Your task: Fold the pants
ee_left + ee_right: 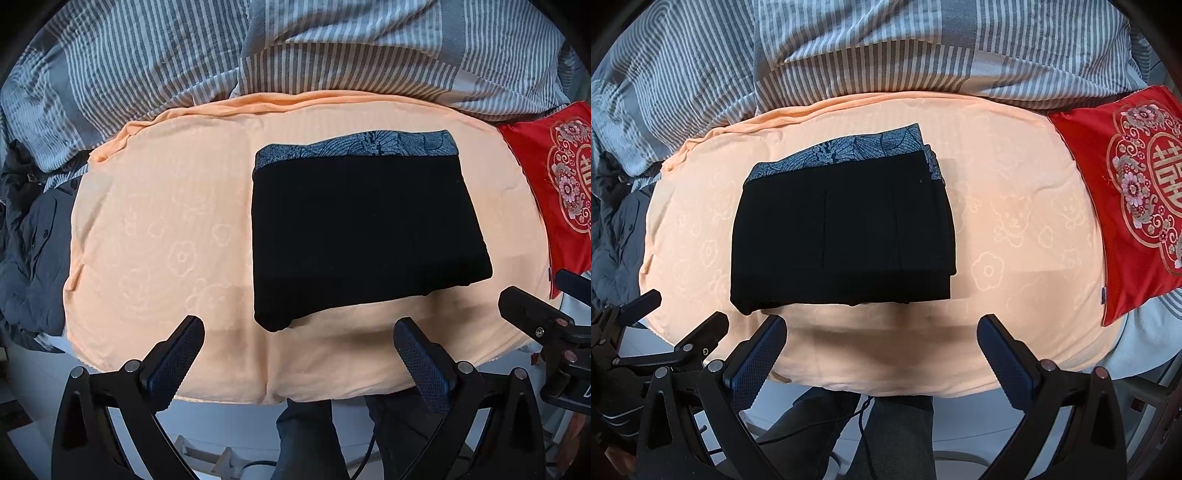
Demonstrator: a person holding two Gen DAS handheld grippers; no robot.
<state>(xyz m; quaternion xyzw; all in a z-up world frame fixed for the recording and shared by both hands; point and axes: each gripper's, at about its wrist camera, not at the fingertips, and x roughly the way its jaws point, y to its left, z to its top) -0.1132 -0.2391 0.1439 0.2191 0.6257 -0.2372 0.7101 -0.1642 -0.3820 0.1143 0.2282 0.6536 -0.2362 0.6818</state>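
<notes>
The black pants (362,229) lie folded into a compact rectangle on the peach blanket (162,229), their blue patterned waistband (362,146) at the far edge. The right wrist view shows the same pants (842,236) and waistband (842,151), with stacked layers along the right side. My left gripper (299,332) is open, hovering just short of the pants' near edge with nothing between its fingers. My right gripper (882,332) is open too, empty, just in front of the pants' near edge. Each gripper shows at the side of the other's view.
A grey and white striped duvet (295,48) is bunched along the back. A red embroidered cushion (1126,192) lies at the right. Dark grey clothing (29,236) is heaped at the left. A person's legs (886,435) stand below the bed edge, with cables on the floor.
</notes>
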